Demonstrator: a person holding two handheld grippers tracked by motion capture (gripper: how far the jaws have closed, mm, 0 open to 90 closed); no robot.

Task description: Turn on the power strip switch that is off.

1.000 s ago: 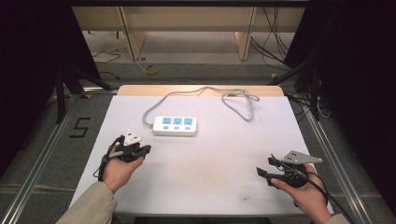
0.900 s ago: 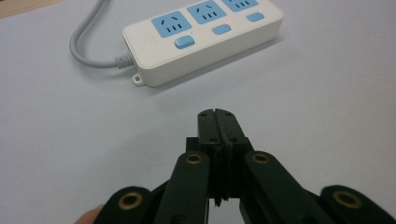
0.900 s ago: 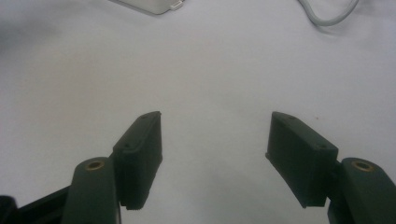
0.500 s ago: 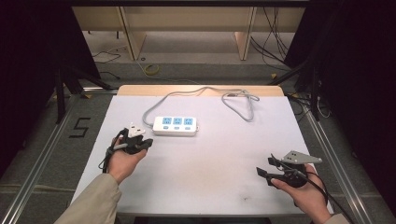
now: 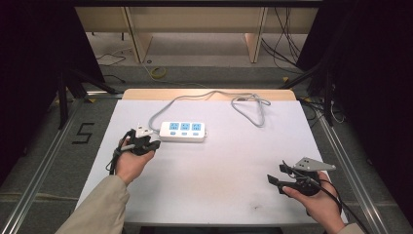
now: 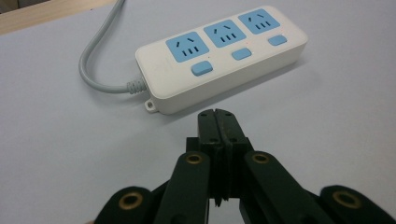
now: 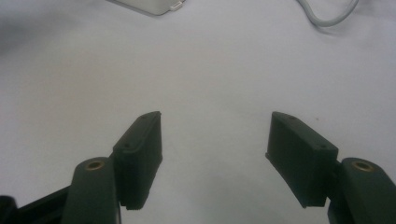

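Observation:
A white power strip (image 5: pixel 182 131) with three blue sockets and three blue buttons lies on the white table (image 5: pixel 219 165), left of centre. Its grey cable (image 5: pixel 243 100) loops toward the far edge. My left gripper (image 5: pixel 152 143) hovers just left of the strip's cable end. In the left gripper view its jaws are pressed together, with nothing between them, and the tips (image 6: pixel 216 114) point at the strip (image 6: pixel 224 51) a short way off. My right gripper (image 5: pixel 276 174) rests in a hand near the front right. It stands open (image 7: pixel 215 119) over bare table.
A wooden strip (image 5: pixel 209 93) edges the table's far side. Metal rails run along both sides, and a "5" mark (image 5: pixel 84 132) is on the floor at the left. In the right gripper view the strip's corner (image 7: pixel 154 5) and a cable loop (image 7: pixel 327 14) lie far ahead.
My left hand has moved away from the person and to the right, closer to the power strip's cable end. Its jaws stayed shut. The right hand has not moved.

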